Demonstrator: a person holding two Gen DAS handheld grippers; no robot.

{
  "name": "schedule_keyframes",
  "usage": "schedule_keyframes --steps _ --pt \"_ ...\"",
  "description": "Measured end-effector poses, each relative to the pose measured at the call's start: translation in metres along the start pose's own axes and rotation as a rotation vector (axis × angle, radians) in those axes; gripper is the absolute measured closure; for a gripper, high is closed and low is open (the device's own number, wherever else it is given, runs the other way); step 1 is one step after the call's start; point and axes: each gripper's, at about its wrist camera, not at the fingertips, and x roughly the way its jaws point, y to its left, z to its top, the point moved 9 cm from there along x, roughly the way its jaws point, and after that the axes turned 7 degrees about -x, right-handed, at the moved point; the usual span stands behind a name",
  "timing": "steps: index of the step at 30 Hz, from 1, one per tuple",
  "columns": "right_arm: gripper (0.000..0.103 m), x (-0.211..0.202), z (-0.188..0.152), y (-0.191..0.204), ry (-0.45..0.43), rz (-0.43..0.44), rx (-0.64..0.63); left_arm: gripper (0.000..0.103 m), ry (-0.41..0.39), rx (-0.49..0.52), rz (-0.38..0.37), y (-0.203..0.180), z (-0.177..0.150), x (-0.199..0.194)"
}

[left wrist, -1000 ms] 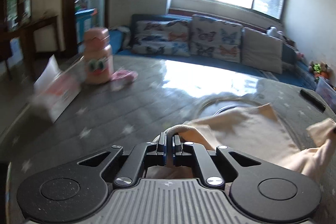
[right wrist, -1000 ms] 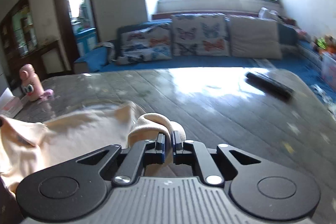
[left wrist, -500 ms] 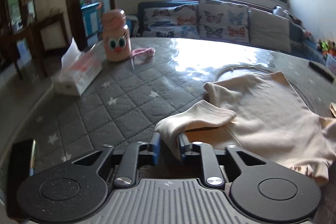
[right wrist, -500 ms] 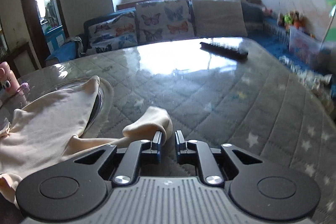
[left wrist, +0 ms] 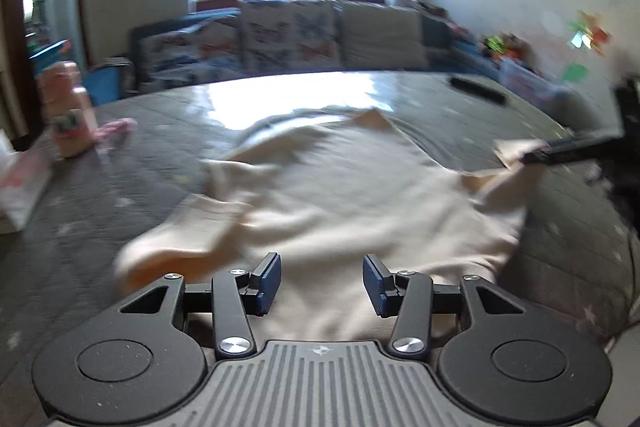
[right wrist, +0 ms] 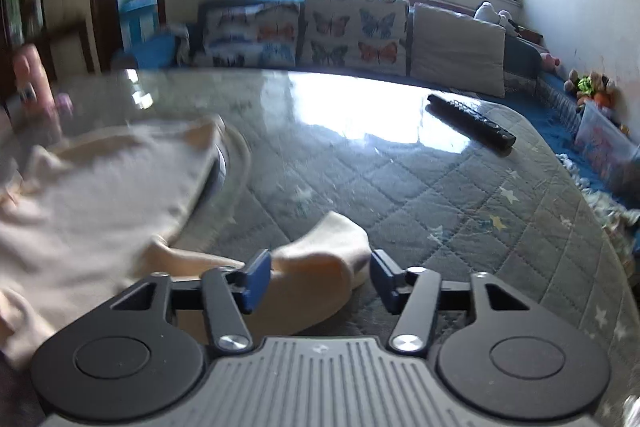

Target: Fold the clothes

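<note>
On the quilted table [right wrist: 460,195], the cream shirt [left wrist: 360,195] lies spread but rumpled, one sleeve [right wrist: 320,251] lying loose between the opening jaws of the right gripper [right wrist: 316,281], and the left gripper [left wrist: 320,281], jaws also opening and pressing on nothing, hangs over the shirt's near edge. If either gripper pulls away low, a pad may snag the cloth and drag it out of shape. The sleeves look bunched, so a fold made now would likely come out crooked.
</note>
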Motion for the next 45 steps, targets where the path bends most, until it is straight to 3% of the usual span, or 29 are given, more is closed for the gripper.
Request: schedule_keyframes --steps 5,11,18,32,36,41,45 --pt "0.043 0.018 -0.006 -0.021 0.051 -0.068 0.008 0.054 0.055 0.068 -0.058 -0.024 -0.015 0.022" --pt "0.035 -0.002 -0.027 -0.067 0.068 -0.182 0.108 0.054 0.109 0.088 -0.080 -0.024 -0.033 0.026" --pt "0.035 -0.032 -0.037 -0.088 0.088 -0.221 0.091 0.054 0.074 0.100 -0.096 -0.026 -0.025 0.014" --pt "0.035 -0.041 0.000 0.007 0.081 0.175 -0.105 0.056 0.082 0.134 -0.092 -0.031 -0.026 0.023" --pt "0.037 -0.054 0.000 0.057 0.064 0.318 -0.202 0.058 0.080 0.157 -0.098 -0.031 -0.030 0.022" --pt "0.044 -0.064 -0.005 0.125 0.046 0.490 -0.329 0.081 0.095 0.162 -0.100 -0.030 -0.039 0.025" --pt "0.049 -0.066 -0.011 0.167 0.047 0.586 -0.390 0.093 0.086 0.170 -0.107 -0.031 -0.040 0.022"
